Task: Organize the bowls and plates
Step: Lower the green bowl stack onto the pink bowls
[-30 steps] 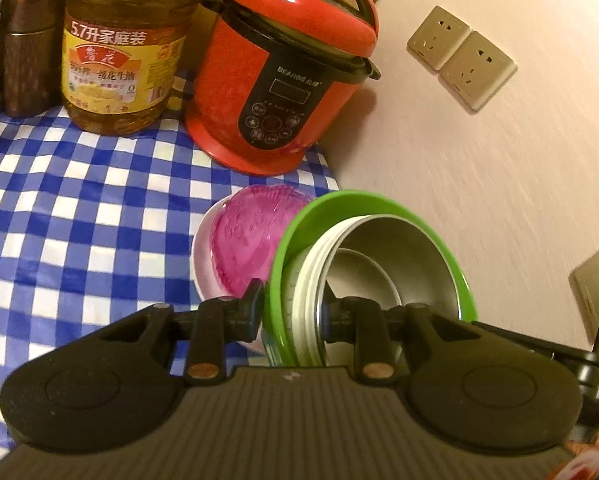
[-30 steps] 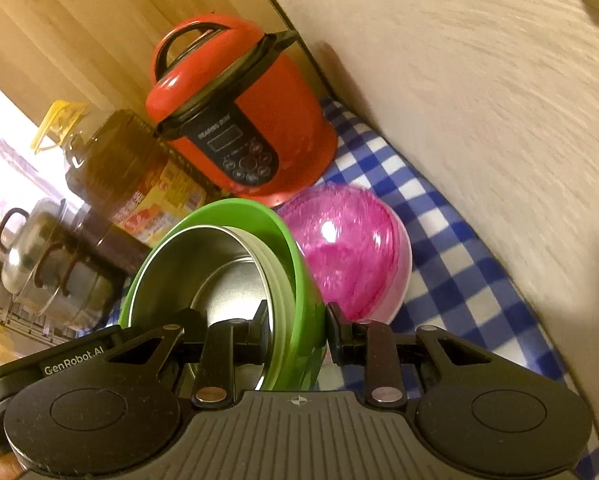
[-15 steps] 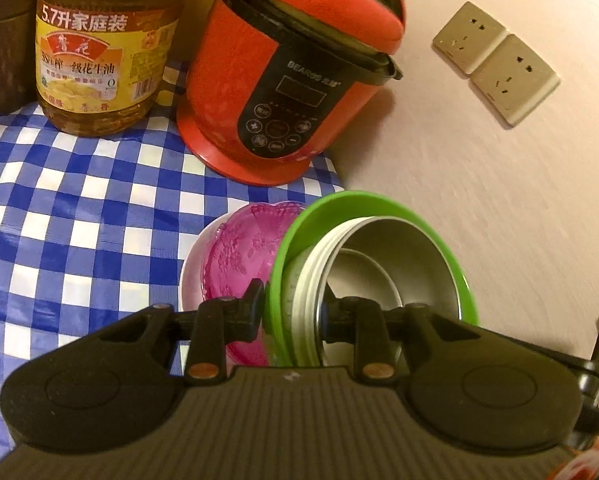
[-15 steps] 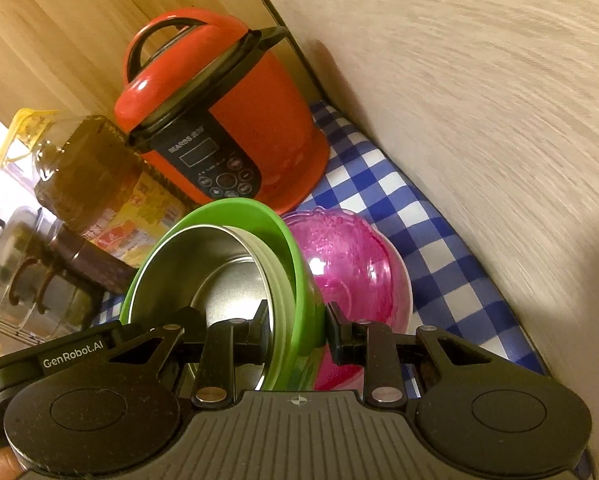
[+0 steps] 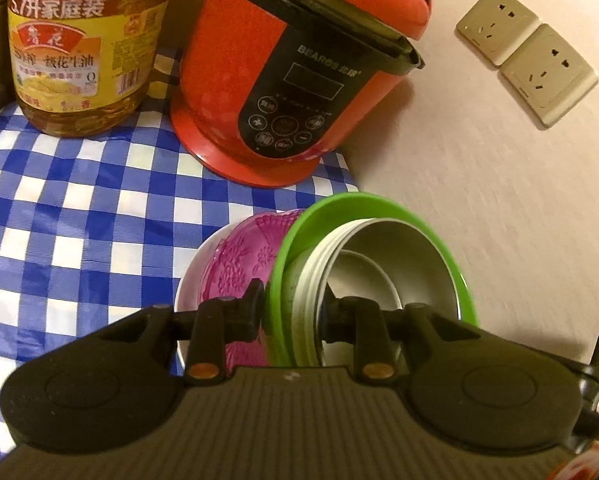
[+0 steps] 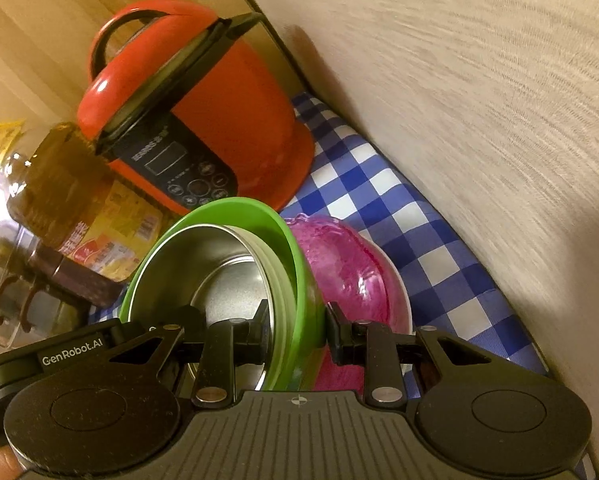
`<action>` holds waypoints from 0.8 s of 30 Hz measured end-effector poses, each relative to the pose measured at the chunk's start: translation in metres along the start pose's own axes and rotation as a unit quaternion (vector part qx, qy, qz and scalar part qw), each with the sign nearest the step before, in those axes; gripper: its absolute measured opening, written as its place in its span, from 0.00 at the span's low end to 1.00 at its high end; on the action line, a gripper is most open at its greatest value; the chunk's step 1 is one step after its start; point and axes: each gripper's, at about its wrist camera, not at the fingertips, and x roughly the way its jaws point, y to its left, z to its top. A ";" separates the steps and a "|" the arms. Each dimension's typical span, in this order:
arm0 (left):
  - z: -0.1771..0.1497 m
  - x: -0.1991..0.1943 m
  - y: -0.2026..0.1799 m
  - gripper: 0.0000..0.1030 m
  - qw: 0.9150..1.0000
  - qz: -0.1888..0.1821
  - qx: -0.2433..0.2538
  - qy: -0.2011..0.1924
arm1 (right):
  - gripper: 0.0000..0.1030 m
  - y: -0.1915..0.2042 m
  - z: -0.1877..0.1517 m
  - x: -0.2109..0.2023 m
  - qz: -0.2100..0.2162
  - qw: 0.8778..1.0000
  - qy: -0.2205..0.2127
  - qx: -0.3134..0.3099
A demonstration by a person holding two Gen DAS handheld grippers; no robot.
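1. Left claw (image 5: pixel 293 312) is clamped on the rim of the green bowl stack (image 5: pixel 379 216), lower centre.
2. Right claw (image 6: pixel 297 330) pinches the opposite rim.
3. Pink bowl (image 6: pixel 339 272) (on the checked worktop (image 5: pixel 79 220)) sits just beyond, touching the stack.

Both grippers' jaws clamped, angled downward

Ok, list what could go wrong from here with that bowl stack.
1. The green bowl with its steel bowl inside is tilted, pinched at the rim by the left gripper and the right gripper; the inner bowl might slide out.
2. The pink bowl sits right beside it and could get knocked.
3. The red cooker stands close ahead.
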 end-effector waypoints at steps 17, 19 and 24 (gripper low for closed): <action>0.009 0.036 0.004 0.23 1.000 0.014 0.004 0.016 | 0.27 -0.015 0.013 0.032 -0.002 1.000 0.018 0.013; 0.010 0.037 0.004 0.22 1.000 0.017 0.006 0.017 | 0.27 -0.016 0.013 0.035 -0.003 1.000 0.019 0.014; 0.009 0.039 0.005 0.22 1.000 0.020 0.010 0.017 | 0.27 -0.017 0.012 0.039 -0.003 1.000 0.020 0.010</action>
